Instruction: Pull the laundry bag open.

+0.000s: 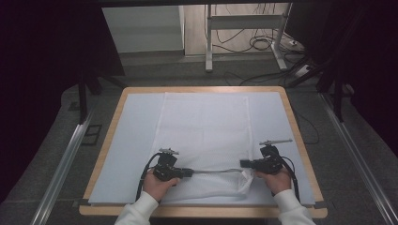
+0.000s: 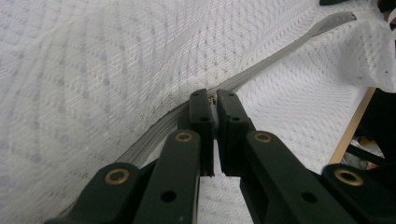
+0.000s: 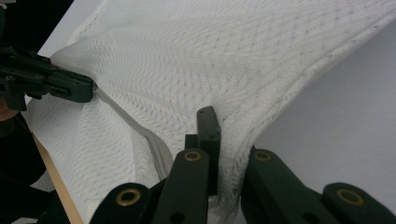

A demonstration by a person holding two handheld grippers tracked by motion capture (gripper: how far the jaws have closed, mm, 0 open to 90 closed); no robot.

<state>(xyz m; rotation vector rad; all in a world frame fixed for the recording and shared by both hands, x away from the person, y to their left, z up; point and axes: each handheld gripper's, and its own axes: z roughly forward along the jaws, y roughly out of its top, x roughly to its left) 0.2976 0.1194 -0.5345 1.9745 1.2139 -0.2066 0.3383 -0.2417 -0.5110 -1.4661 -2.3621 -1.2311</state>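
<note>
Two tools clamped shut, left tool (image 2: 214, 103) on mesh bag's (image 1: 202, 126) zipper pull (image 2: 212, 99), right tool (image 3: 219, 140) pinching bag corner.

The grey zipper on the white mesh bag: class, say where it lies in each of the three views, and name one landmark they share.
High view: the zipper runs level between the two grippers, near the table's front edge.
Left gripper view: it slants from the shut jaws up to the upper right.
Right gripper view: it slants from lower centre up left to the left gripper.
Shared landmark: the white mesh bag.
</note>
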